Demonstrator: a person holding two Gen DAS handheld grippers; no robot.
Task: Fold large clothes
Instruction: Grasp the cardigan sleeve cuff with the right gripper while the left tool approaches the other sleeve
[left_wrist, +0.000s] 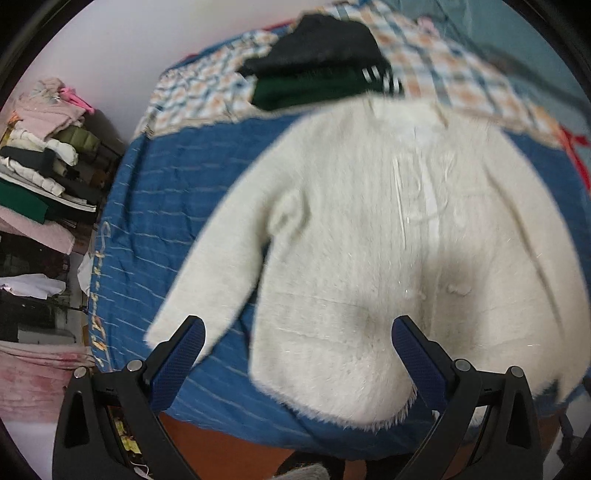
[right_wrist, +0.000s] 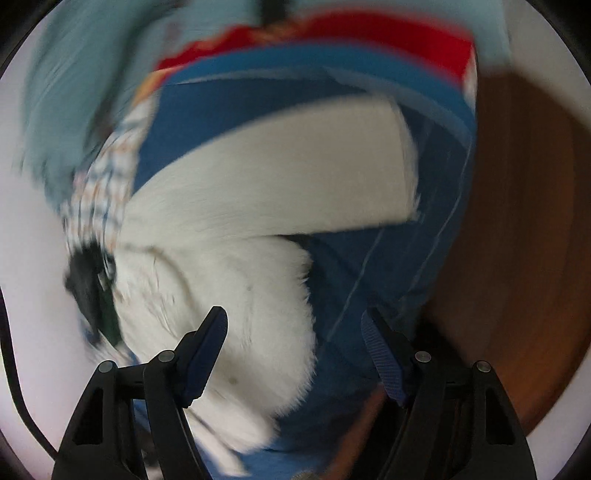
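This is a bedroom in a home. A bed (left_wrist: 155, 206) fills the middle, spread with a blue striped cover and a checked blanket (left_wrist: 424, 55) at its far end. On the left, a tall stack of folded clothes (left_wrist: 40, 177) stands against a plain pale wall (left_wrist: 129, 44), and brown wooden floor (right_wrist: 517, 240) shows on the right.

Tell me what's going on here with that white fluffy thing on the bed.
A person holding a gripper in each hand is about to fold a fluffy white cardigan, which lies spread flat on a blue striped bedspread with its sleeves out. The left gripper and the right gripper are both open and hold nothing, poised over the garment's lower part. The right wrist view is motion-blurred. Dark folded clothes sit beyond the collar.
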